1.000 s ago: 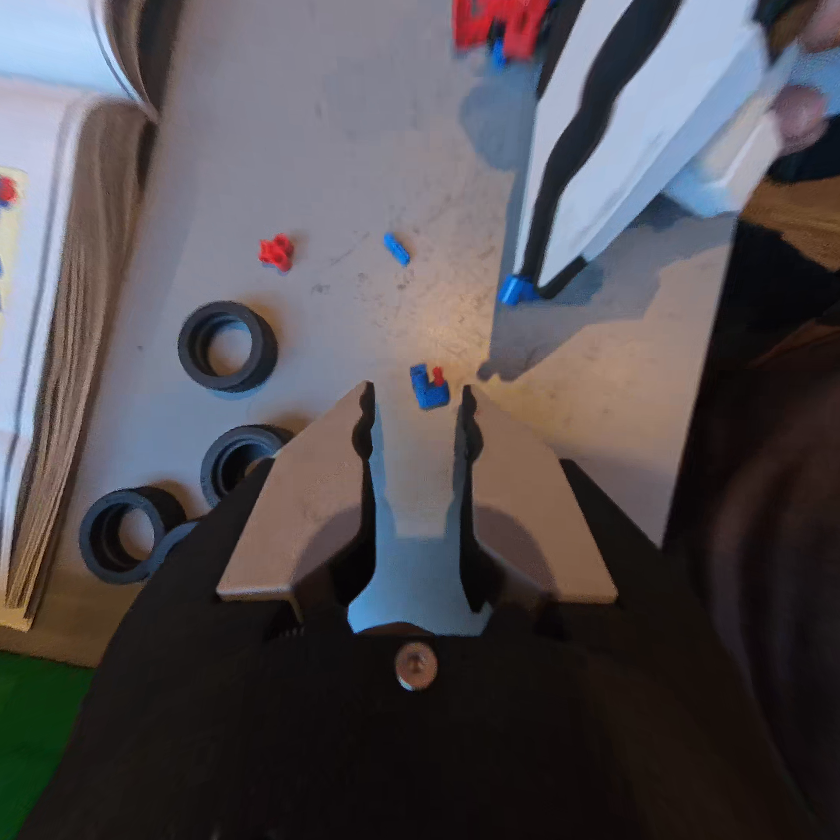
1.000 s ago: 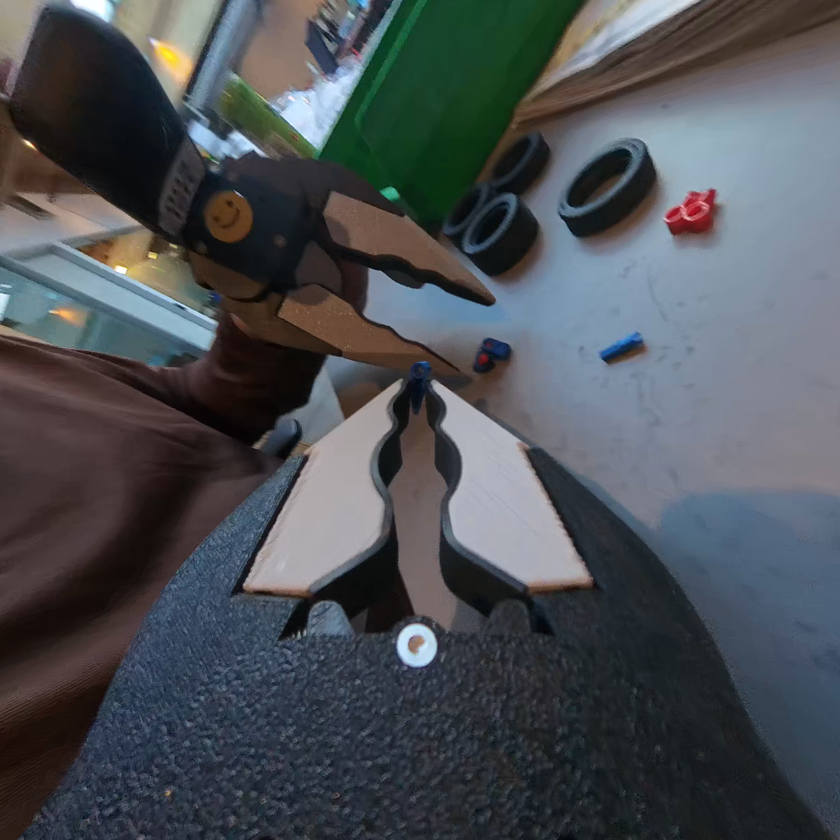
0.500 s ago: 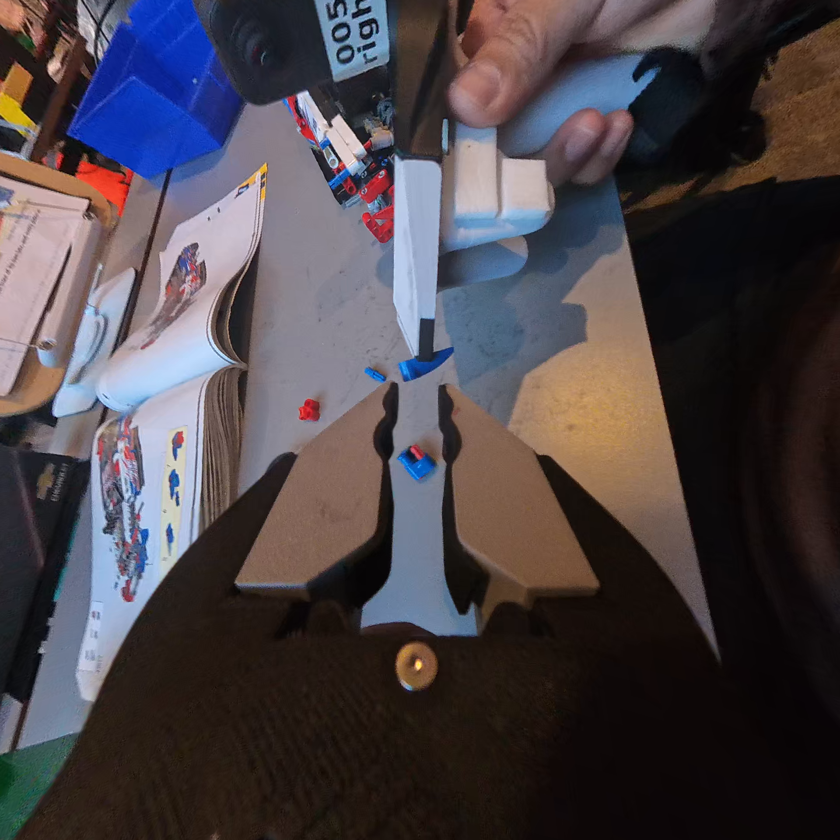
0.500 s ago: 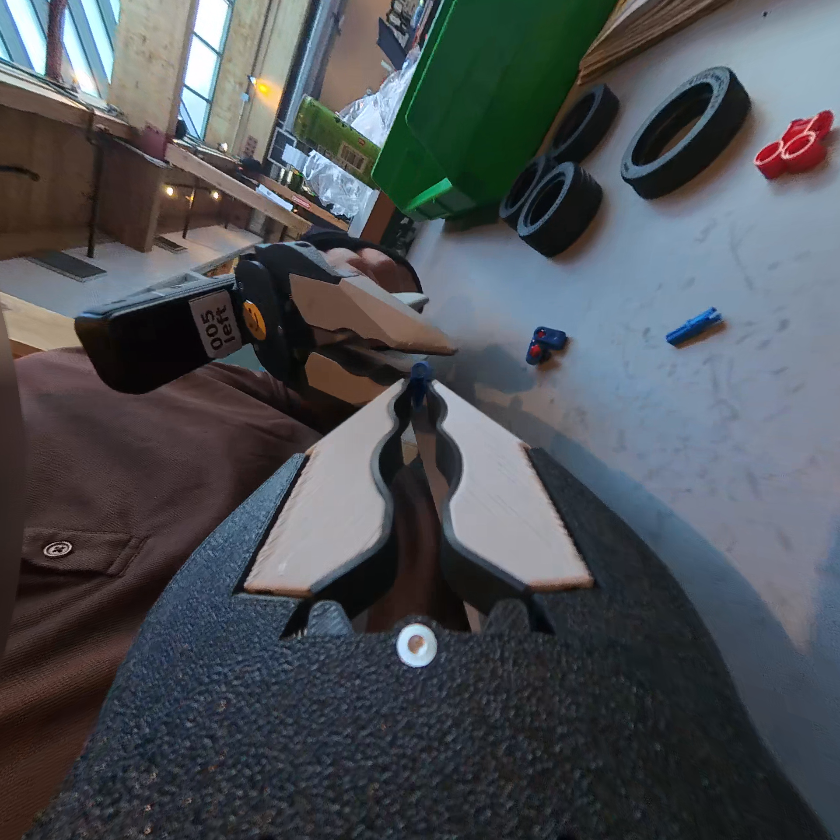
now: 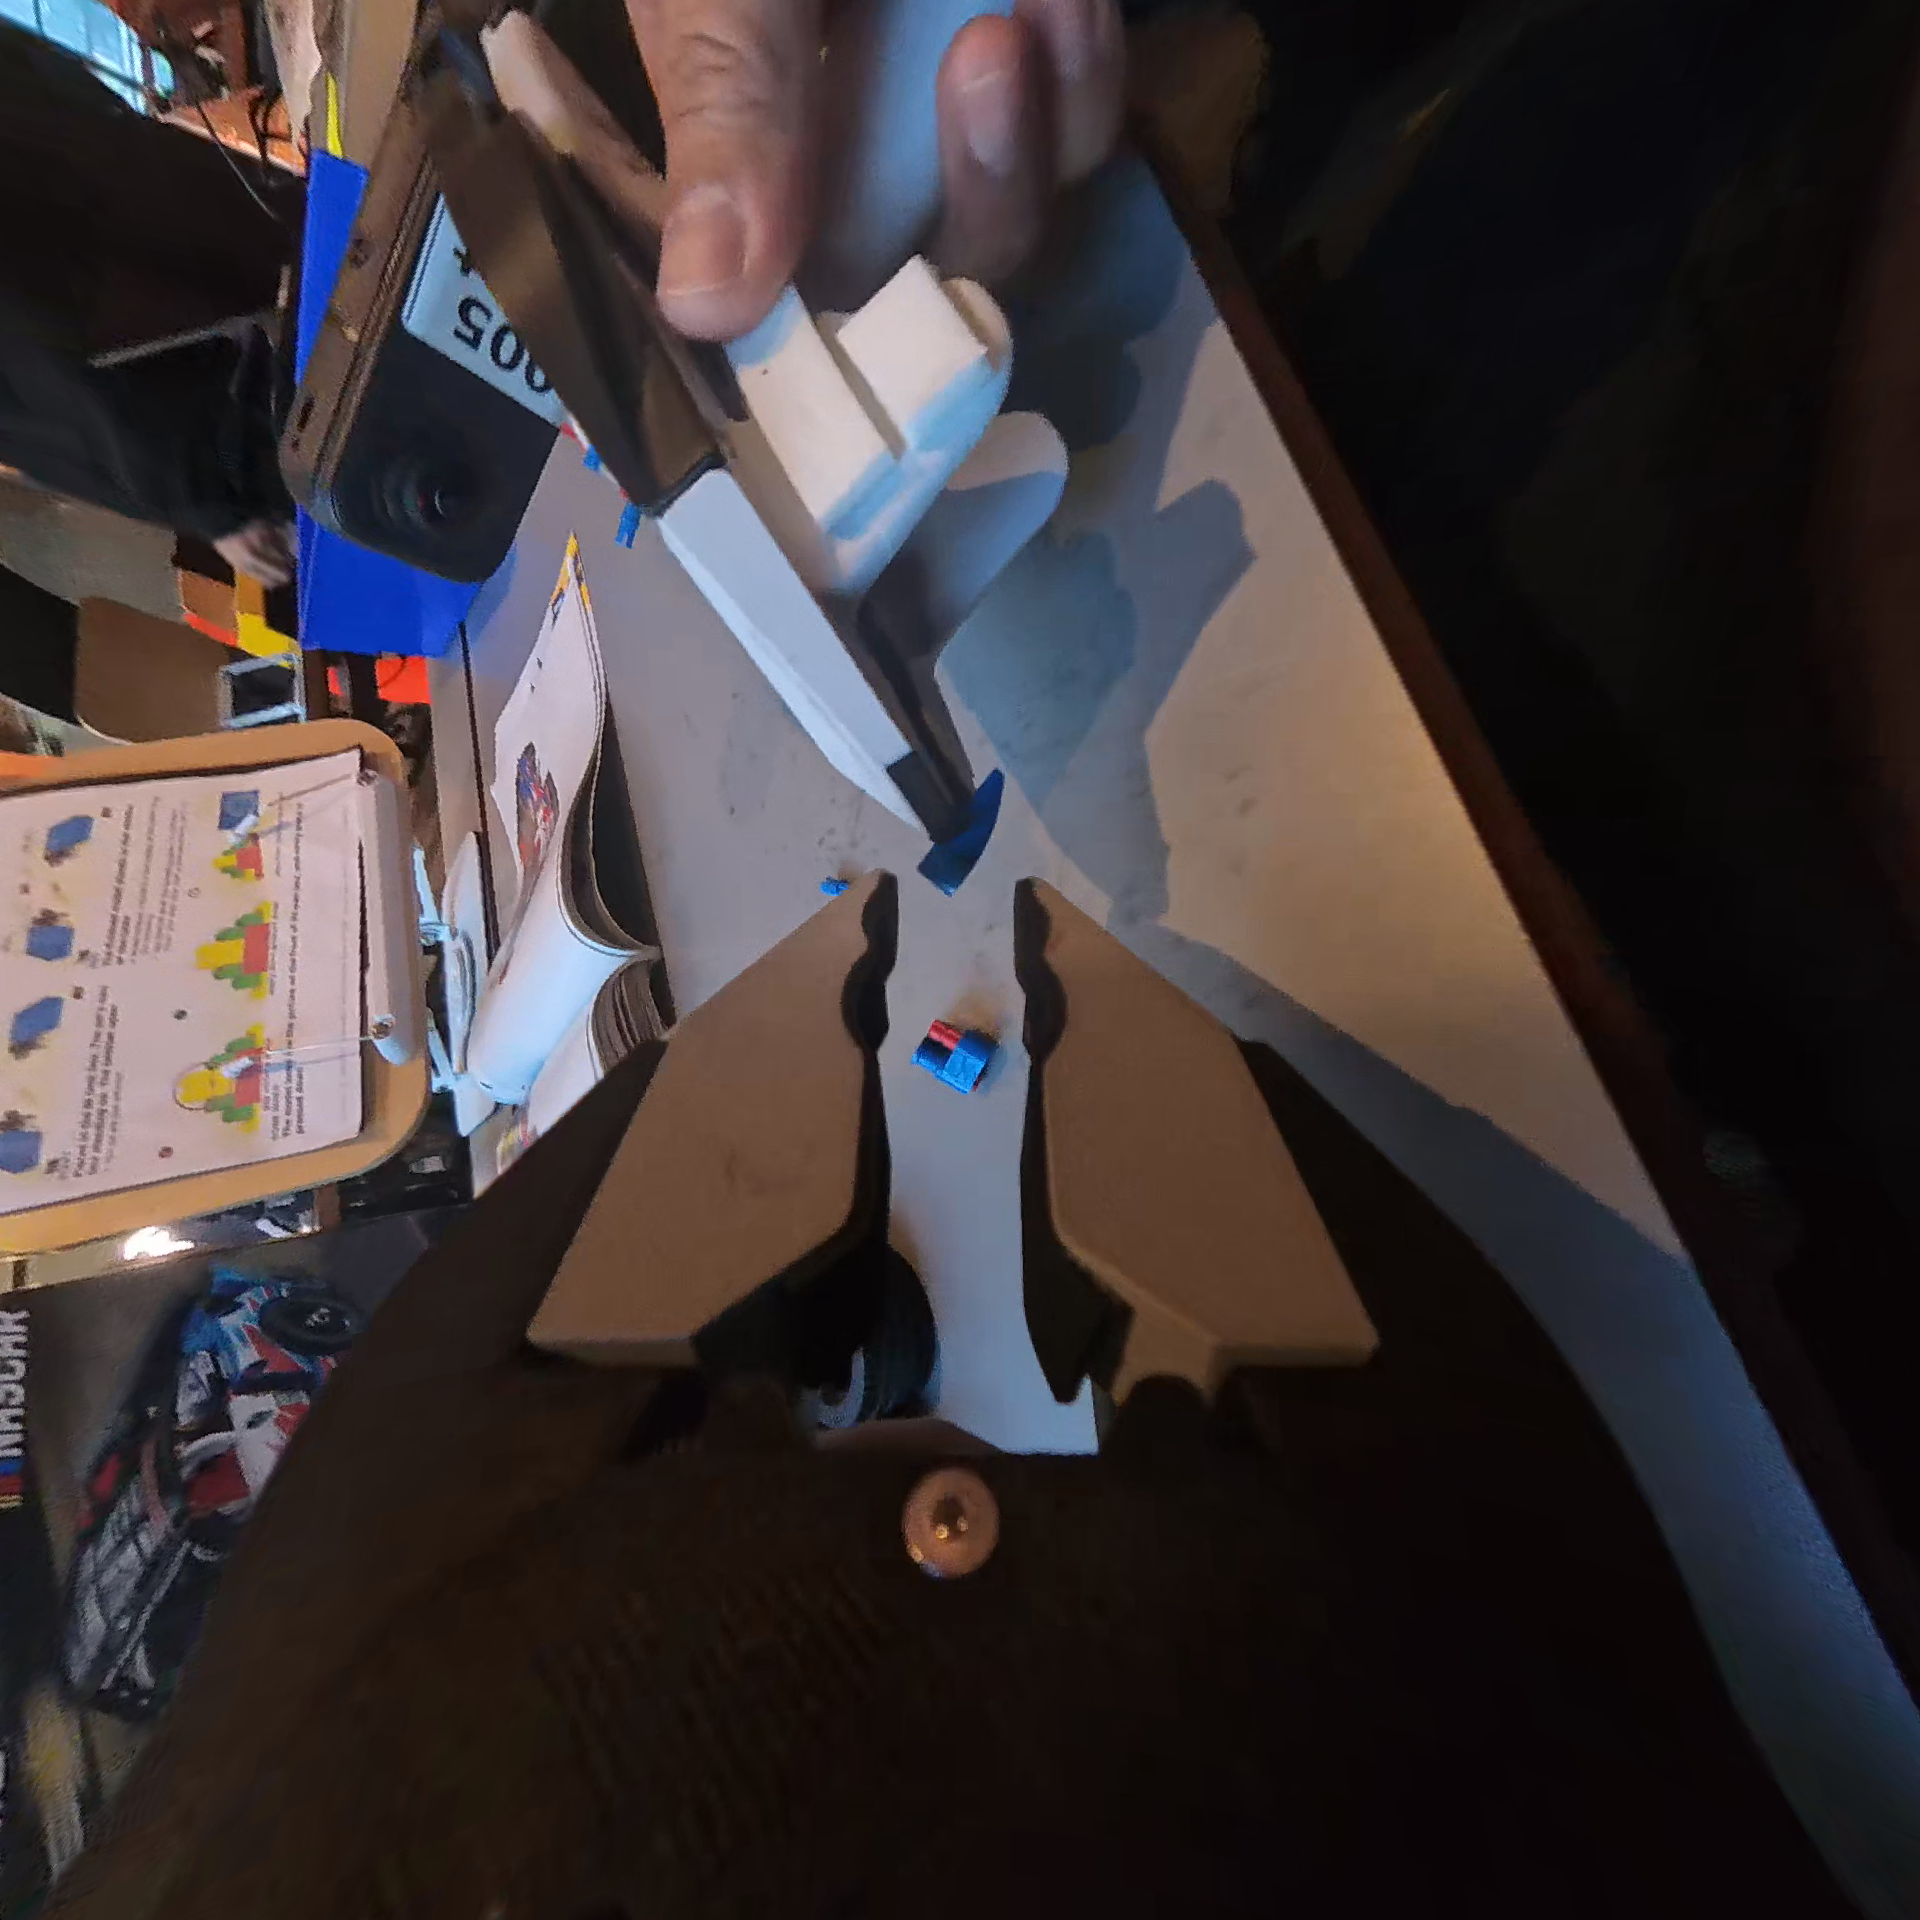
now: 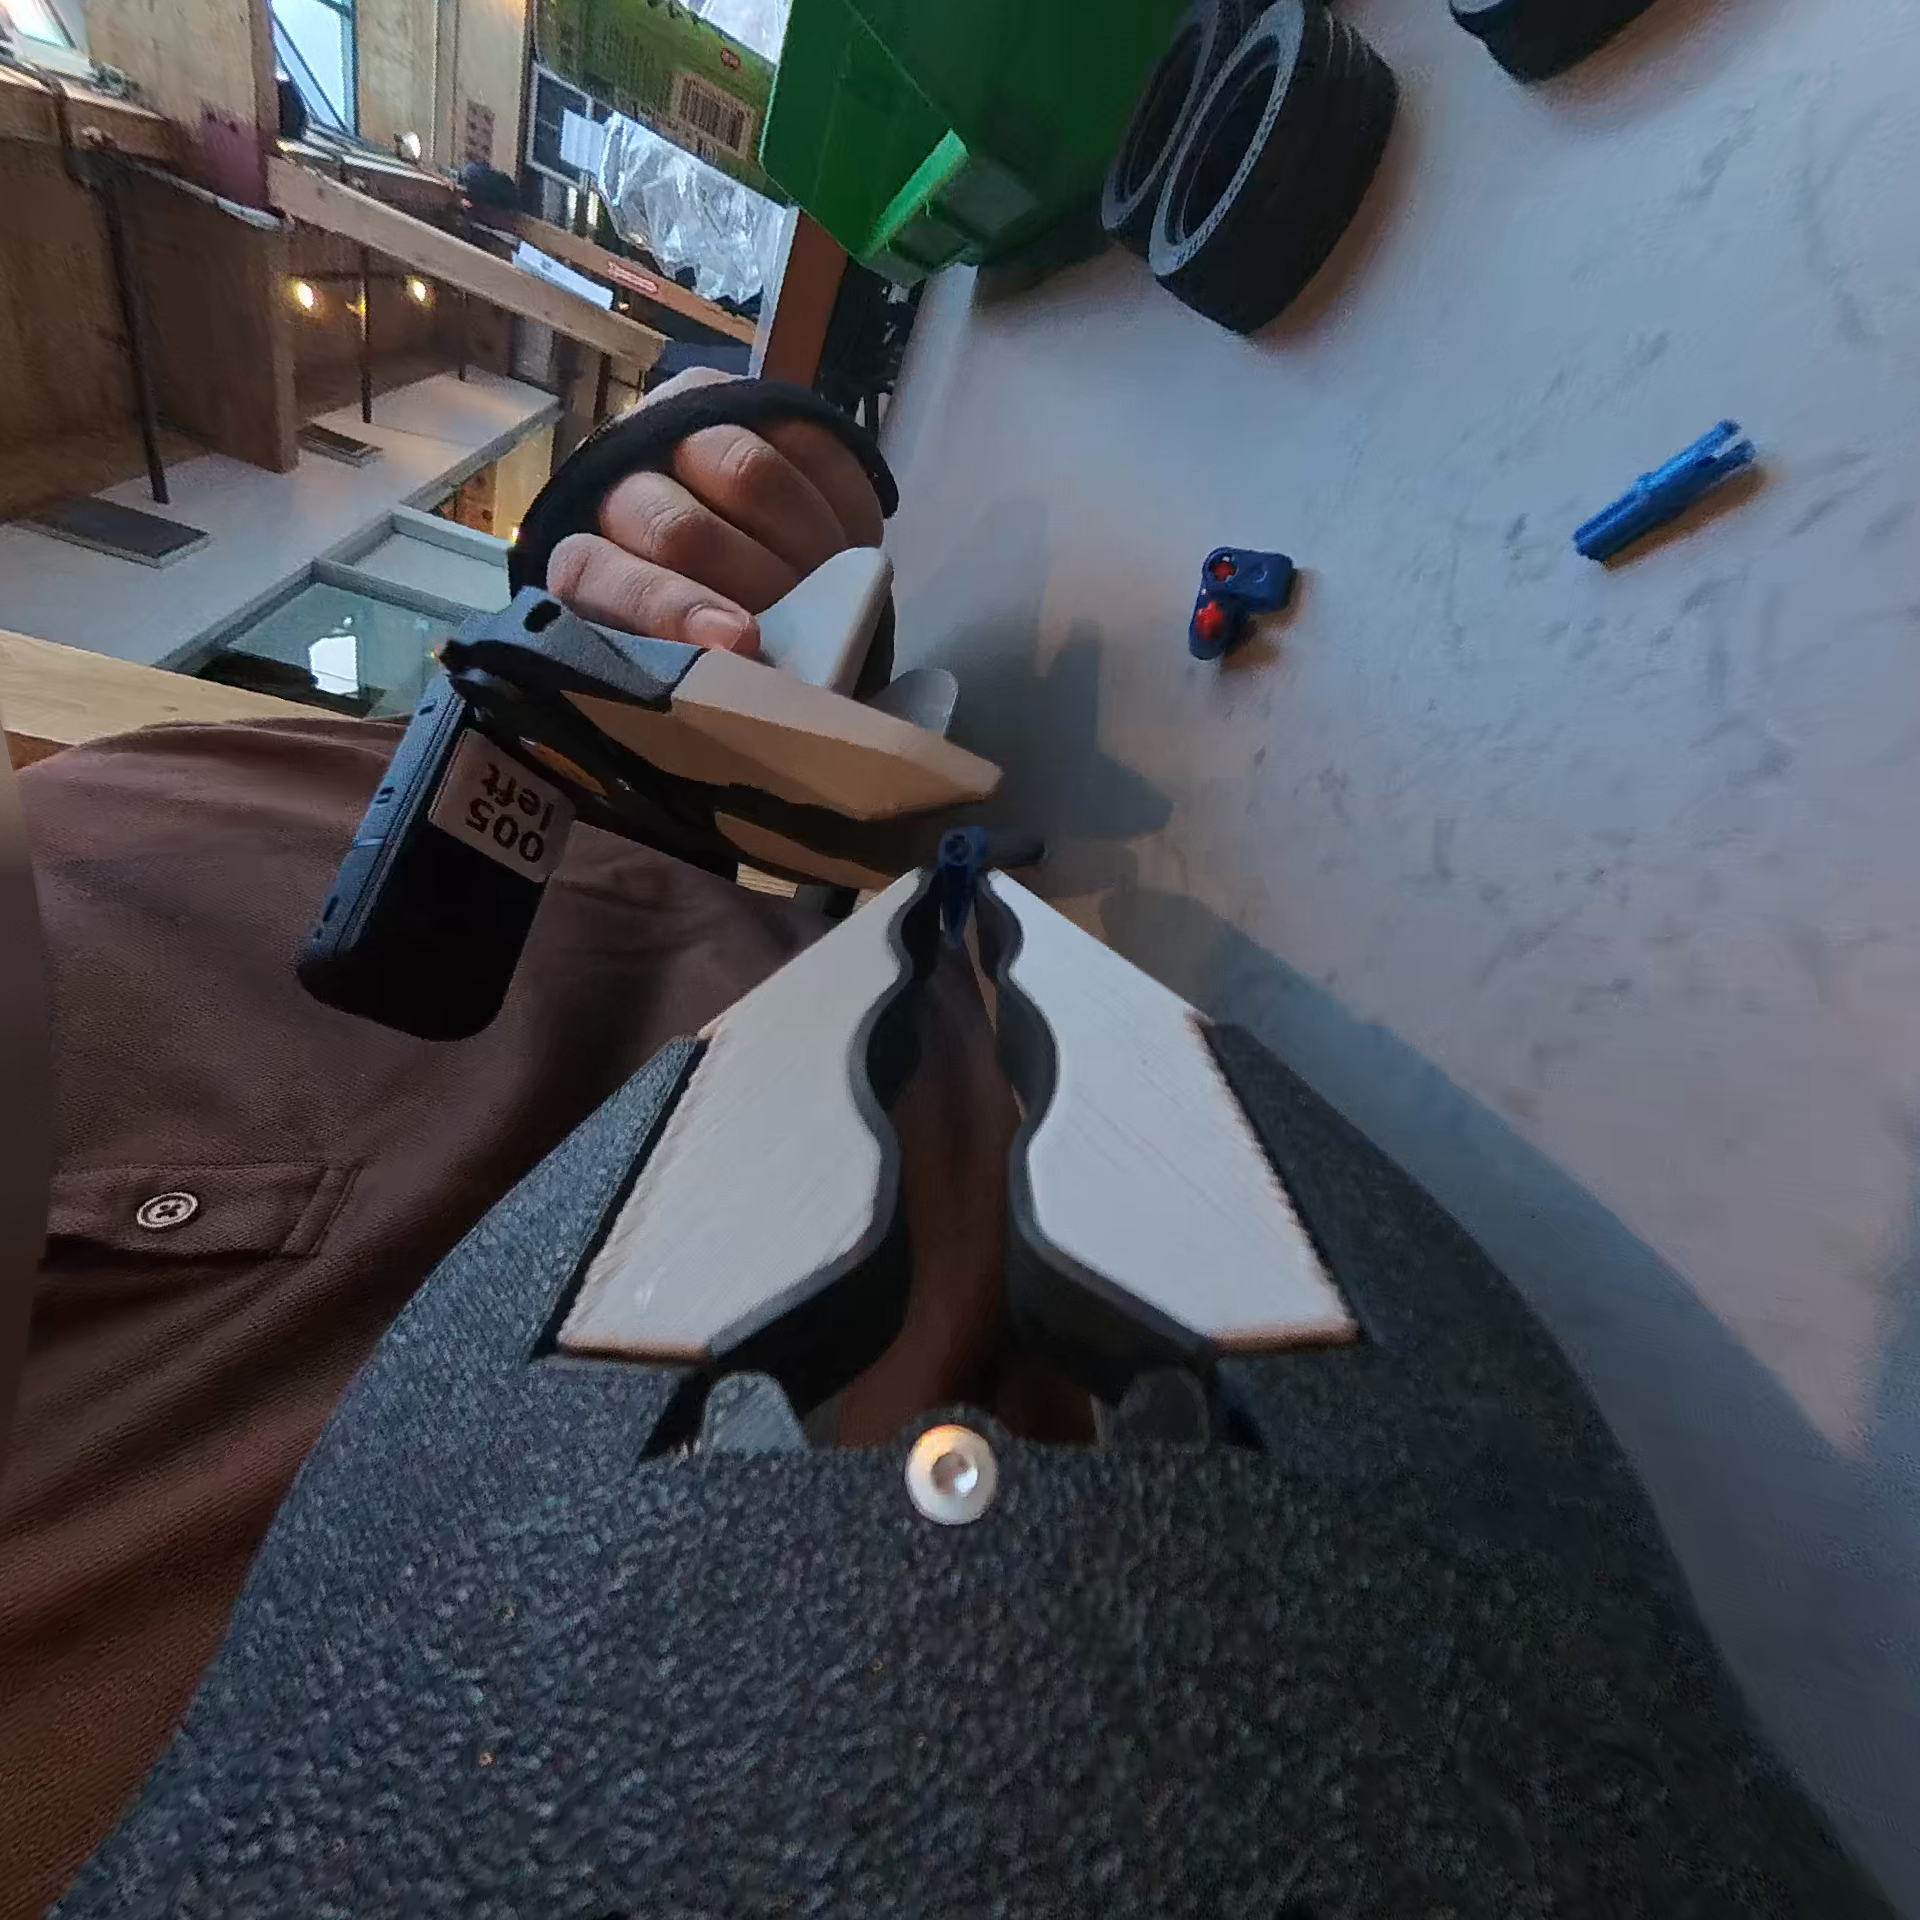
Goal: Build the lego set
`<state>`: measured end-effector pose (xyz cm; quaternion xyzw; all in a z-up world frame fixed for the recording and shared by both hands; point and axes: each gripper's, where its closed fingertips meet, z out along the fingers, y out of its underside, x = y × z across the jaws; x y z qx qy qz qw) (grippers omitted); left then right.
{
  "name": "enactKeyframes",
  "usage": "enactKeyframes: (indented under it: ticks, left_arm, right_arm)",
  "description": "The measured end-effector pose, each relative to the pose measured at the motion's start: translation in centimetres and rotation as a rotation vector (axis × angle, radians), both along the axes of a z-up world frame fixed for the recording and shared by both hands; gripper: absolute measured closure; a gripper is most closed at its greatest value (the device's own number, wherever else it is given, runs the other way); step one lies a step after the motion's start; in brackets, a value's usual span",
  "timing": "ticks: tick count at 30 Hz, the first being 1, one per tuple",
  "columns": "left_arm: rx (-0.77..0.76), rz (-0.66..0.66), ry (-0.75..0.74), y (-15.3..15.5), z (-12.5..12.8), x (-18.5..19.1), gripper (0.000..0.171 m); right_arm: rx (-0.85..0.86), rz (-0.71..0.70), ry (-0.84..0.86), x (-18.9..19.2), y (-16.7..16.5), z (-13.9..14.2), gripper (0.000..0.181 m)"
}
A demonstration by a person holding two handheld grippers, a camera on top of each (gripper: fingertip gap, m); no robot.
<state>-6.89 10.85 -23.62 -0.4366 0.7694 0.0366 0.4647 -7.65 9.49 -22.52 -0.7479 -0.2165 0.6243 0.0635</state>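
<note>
The right gripper [image 6: 951,883] pinches a blue piece [image 6: 956,868], mostly hidden between its fingers, pointing beyond the tips. The left gripper [image 5: 948,904] gapes empty above a blue-red connector [image 5: 954,1055] on the surface [image 5: 1299,831].

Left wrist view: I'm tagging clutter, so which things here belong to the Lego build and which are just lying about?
In the job:
right claw, shut on blue piece
open left claw
blue-and-red connector
instruction booklet

Lying about:
clipboard sheet
blue bin
</note>
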Motion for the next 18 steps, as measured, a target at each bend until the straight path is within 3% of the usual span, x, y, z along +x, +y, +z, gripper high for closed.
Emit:
enactKeyframes:
  ticks: [8,18]
  left_arm:
    - [0.063,-0.019,0.023,0.0,0.0,0.1,0.164]
    - [-0.127,0.053,0.005,0.2,-0.9,0.3,0.165]
  right_arm:
    - [0.031,0.0,-0.025,-0.1,0.1,-0.3,0.175]
    - [0.31,-0.046,-0.156,0.2,1.5,-0.5,0.167]
